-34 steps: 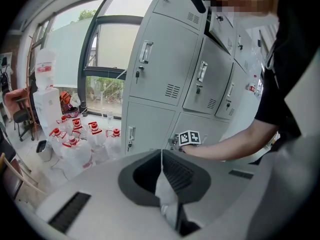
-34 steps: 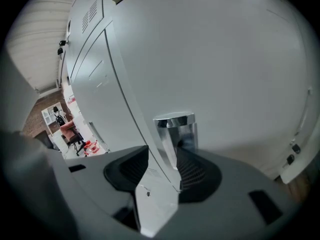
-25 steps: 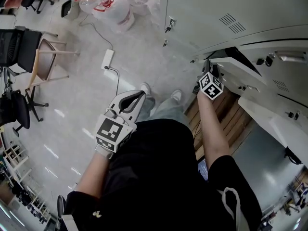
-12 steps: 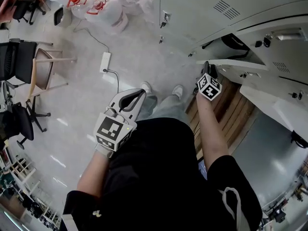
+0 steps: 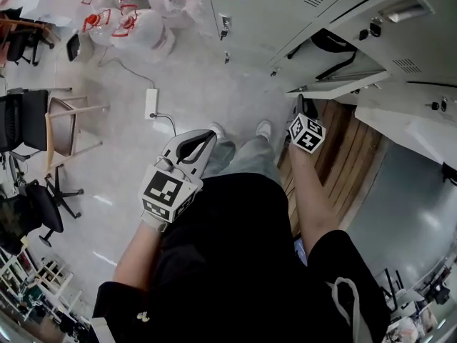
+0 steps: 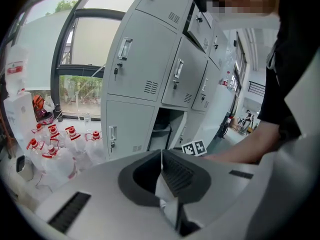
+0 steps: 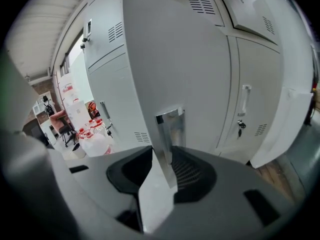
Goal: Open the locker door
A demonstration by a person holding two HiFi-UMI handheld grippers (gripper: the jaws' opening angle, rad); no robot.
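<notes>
Two grippers show in the head view: the left gripper (image 5: 203, 143) hangs over the floor (image 5: 143, 70) in front of the person's legs. The right gripper (image 5: 300, 110) reaches to the edge of the locker door (image 5: 335, 86), which stands swung out from the lockers (image 5: 264, 6). Left gripper view: its jaws are pressed together with nothing between them, and bottles (image 6: 55, 144) stand below the window. Right gripper view: the jaws are closing on the door's chrome handle (image 7: 170, 126), one pad on either side, with the door edge running between them.
</notes>
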